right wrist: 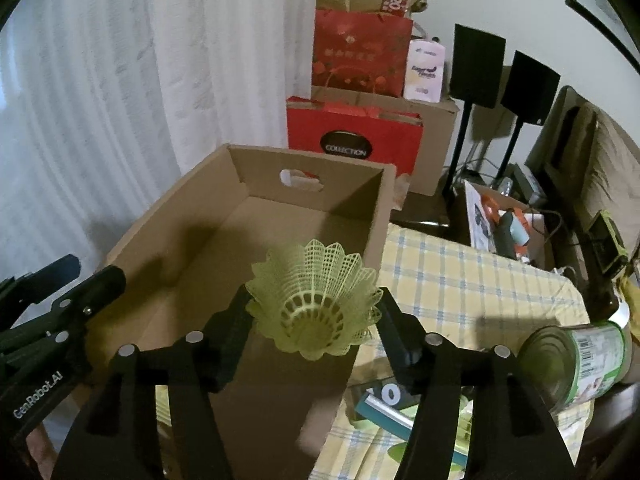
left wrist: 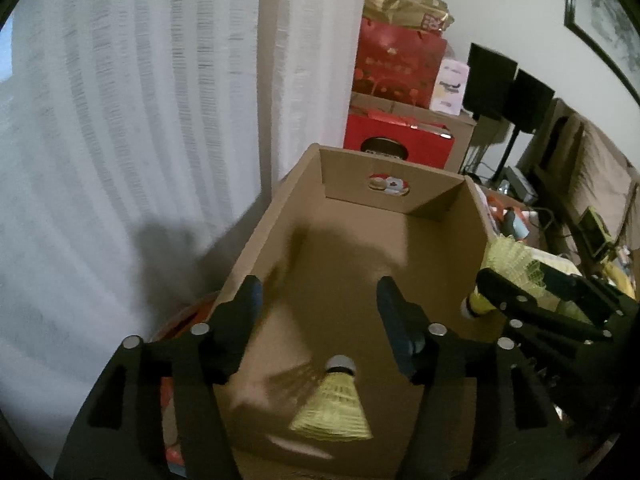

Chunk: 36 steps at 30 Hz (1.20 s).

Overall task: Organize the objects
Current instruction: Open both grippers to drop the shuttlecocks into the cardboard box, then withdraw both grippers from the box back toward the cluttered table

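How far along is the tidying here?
Done: one yellow plastic shuttlecock lies inside the open cardboard box. In hand: the right gripper holds a second yellow shuttlecock at the box's edge. Left: the green-labelled tin can remains on the checked tablecloth. The left gripper is open.

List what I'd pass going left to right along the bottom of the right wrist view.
Left gripper → cardboard box → shuttlecock held in the right gripper → checkered tablecloth → tin can.
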Each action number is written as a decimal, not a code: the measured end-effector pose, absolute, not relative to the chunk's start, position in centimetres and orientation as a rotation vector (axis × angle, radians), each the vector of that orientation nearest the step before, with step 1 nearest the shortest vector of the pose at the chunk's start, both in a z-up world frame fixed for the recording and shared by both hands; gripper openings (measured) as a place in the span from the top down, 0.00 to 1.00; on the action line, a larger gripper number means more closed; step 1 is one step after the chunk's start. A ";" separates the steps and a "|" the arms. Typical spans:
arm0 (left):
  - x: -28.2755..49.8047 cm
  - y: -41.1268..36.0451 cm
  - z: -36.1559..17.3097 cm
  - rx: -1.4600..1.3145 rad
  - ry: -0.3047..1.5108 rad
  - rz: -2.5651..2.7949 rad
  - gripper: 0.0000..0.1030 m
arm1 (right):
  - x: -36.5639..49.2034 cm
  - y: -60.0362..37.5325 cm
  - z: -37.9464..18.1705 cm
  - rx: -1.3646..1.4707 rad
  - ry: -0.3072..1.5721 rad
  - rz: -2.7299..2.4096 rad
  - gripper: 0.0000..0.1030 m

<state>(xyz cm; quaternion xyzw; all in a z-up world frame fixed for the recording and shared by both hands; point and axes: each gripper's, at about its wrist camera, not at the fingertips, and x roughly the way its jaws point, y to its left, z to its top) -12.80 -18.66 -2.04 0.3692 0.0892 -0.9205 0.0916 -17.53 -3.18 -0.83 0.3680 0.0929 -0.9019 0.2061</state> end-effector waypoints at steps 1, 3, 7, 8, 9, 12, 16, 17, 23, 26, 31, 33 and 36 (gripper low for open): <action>-12.8 -18.8 -2.0 1.091 0.264 -2.730 0.38 | -17.5 -3.2 -0.7 1.022 0.258 -2.515 0.32; -12.5 -19.1 -1.9 1.076 0.268 -2.724 0.33 | -17.5 -3.0 -0.5 1.013 0.255 -2.521 0.28; -12.3 -20.0 -1.9 1.068 0.284 -2.712 0.33 | -17.6 -2.7 0.0 1.003 0.244 -2.531 0.25; -12.3 -20.2 -1.9 1.068 0.286 -2.707 0.30 | -17.6 -2.7 0.2 0.999 0.243 -2.532 0.24; -12.3 -20.4 -1.8 1.066 0.289 -2.703 0.23 | -17.5 -2.6 0.3 0.994 0.242 -2.536 0.23; -12.0 -20.8 -1.6 1.037 0.292 -2.700 0.11 | -17.4 -2.3 0.6 0.987 0.236 -2.542 0.20; -11.8 -21.0 -1.2 1.015 0.280 -2.699 0.07 | -17.4 -1.9 0.8 0.992 0.237 -2.550 0.15; -11.7 -21.0 -1.2 1.014 0.271 -2.698 0.07 | -17.3 -1.8 0.9 0.992 0.232 -2.551 0.14; -11.4 -20.8 -1.0 1.005 0.257 -2.704 0.01 | -17.2 -0.8 1.3 0.984 0.226 -2.568 0.00; -11.3 -20.9 -0.9 1.009 0.277 -2.707 0.01 | -17.0 -0.3 1.6 0.980 0.234 -2.577 0.00; -11.1 -20.3 -0.5 1.001 0.263 -2.711 0.00 | -16.9 0.9 2.1 0.985 0.225 -2.591 0.00; -11.0 -20.0 -0.3 0.990 0.257 -2.712 0.00 | -16.8 1.5 2.2 0.987 0.219 -2.597 0.00; -11.0 -19.6 0.0 0.984 0.265 -2.714 0.00 | -16.7 2.4 2.5 0.985 0.205 -2.606 0.00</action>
